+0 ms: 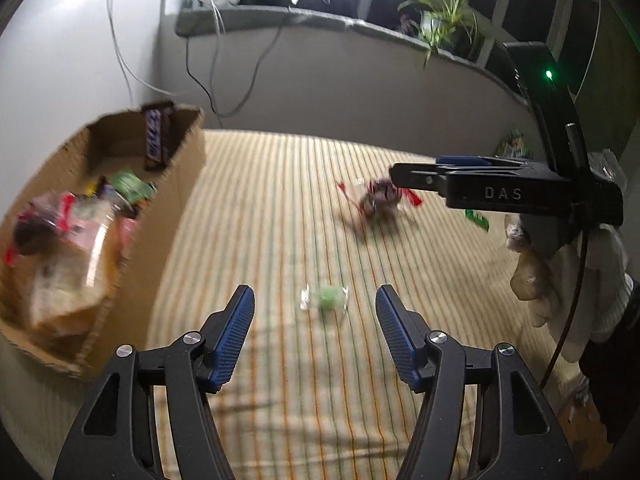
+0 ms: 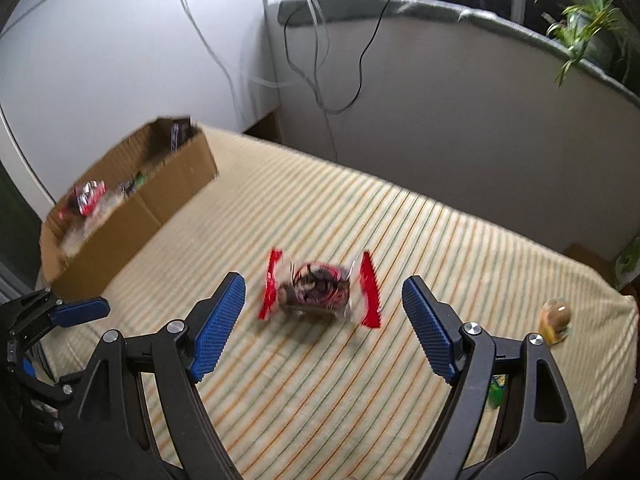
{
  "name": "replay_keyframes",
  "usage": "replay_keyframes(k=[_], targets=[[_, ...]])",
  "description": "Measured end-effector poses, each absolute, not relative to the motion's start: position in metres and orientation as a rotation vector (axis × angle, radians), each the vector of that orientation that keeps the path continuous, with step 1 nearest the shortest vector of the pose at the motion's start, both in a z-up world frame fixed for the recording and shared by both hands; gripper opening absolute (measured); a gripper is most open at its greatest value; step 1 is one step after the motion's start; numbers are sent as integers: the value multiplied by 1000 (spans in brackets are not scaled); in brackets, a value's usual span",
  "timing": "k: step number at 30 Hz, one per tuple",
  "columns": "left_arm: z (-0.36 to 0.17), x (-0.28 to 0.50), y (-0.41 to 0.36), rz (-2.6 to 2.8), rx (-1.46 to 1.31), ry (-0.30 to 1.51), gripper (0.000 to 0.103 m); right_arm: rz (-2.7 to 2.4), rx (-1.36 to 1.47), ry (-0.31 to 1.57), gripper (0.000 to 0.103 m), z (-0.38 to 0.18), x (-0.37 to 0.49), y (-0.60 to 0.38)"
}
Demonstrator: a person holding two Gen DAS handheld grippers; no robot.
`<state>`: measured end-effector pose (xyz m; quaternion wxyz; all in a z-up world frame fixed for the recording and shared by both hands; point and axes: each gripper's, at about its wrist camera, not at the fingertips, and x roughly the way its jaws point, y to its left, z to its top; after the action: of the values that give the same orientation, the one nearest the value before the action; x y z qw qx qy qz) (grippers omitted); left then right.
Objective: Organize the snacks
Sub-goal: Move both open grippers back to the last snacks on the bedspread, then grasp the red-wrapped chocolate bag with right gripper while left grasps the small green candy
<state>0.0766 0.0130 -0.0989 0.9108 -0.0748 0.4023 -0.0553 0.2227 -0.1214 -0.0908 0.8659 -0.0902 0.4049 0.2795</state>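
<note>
My left gripper (image 1: 315, 312) has its fingers spread with nothing pinched; the green candy (image 1: 326, 298) lies on the striped cloth (image 1: 280, 208) just ahead, lined up with the gap but not touched. My right gripper (image 2: 324, 312) is spread wider, also empty, and the red packet (image 2: 320, 290) sits on the cloth just beyond its tips, roughly centred between them. I take the box (image 1: 188, 168) as my landmark: it stands at the cloth's left end, and the candy is well to its right, the red packet farther right again. Judging by what lies in it, a good part of the sorting is done: a dark bar (image 1: 158, 136) stands upright against its far wall, and a blurred heap of wrappers and a pale bag fills the near end. Left on the cloth I count the candy, the packet, a tan sweet (image 2: 555, 316) far right of the box near the cloth's edge, and a green wrapper (image 2: 498, 394) partly hidden behind my right finger. Away from the box, a sill carries cables and a plant (image 1: 444, 20). Nothing blocks either pick, I think; the main risk is my two grippers crowding each other on the way back to the box.
</note>
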Motion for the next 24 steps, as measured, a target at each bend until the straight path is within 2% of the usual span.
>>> replay_keyframes(k=[13, 19, 21, 24], targets=[[-121, 98, 2, -132, -87, 895, 63, 553, -240, 902, 83, -130, 246, -101], [-128, 106, -3, -130, -54, 903, 45, 565, -268, 922, 83, -139, 254, -90], [-128, 107, -4, -132, -51, 896, 32, 572, -269, 919, 83, -140, 255, -87], [-128, 106, -3, -138, -60, 889, 26, 581, -264, 922, 82, -140, 254, -88]])
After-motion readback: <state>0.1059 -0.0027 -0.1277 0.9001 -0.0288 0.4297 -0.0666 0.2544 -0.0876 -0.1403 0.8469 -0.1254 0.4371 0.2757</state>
